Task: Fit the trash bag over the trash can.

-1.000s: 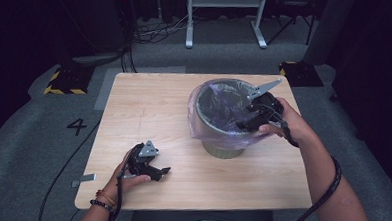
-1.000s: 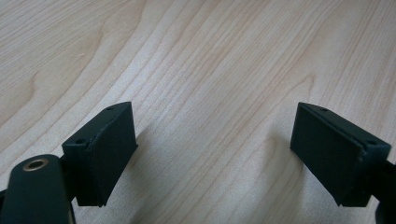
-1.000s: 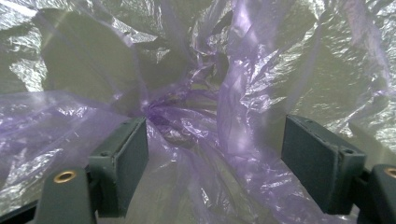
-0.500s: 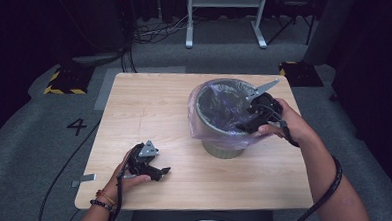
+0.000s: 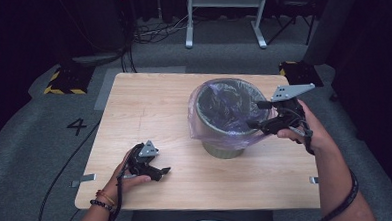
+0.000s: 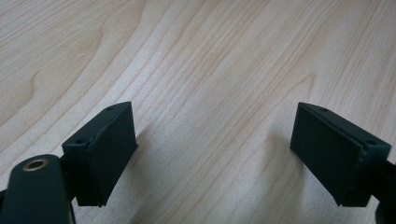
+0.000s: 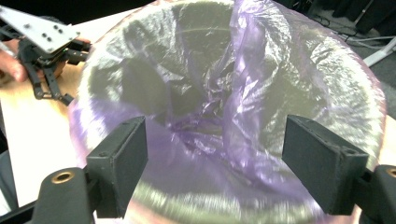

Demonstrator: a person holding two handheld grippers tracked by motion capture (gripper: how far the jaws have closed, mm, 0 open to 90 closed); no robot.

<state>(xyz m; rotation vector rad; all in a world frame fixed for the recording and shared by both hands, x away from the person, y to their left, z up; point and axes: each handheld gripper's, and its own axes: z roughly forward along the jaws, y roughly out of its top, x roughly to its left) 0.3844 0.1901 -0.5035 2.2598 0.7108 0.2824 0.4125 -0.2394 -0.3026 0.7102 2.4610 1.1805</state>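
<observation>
Item: bin (image 5: 220, 149) with purple bag (image 5: 224, 107), standing on the right half of the desk (image 5: 149, 107), toward the person's right hand.

Progress, judged from the present layout: bag already sitting inside the bin, its edge folded over the rim and hanging down the outside wall most of the way round. Inside, plastic bunching in loose folds (image 7: 219, 112) rather than lying flat against the wall. Remaining work, probably: smoothing the liner down and tidying the overhang at the near right rim; not possible to tell how snug the far edge is.

Right gripper (image 5: 258, 115): hovering at the bin's right rim, pointing leftward across the opening, jaws standing wide apart with nothing between them. In the right gripper view, looking down into the bin with the rim just beneath. Touching the plastic or not: unclear. Right hand (image 5: 310, 130) wrapping the handle, forearm coming in from the lower right, grey plate uppermost.

Left gripper (image 5: 159, 171): resting low on the desk near the front left, well apart from the bin, jaws spread wide over bare wood (image 6: 210, 93), holding nothing. Left hand (image 5: 129, 168) cradling it, wrist bearing a beaded band.
</observation>
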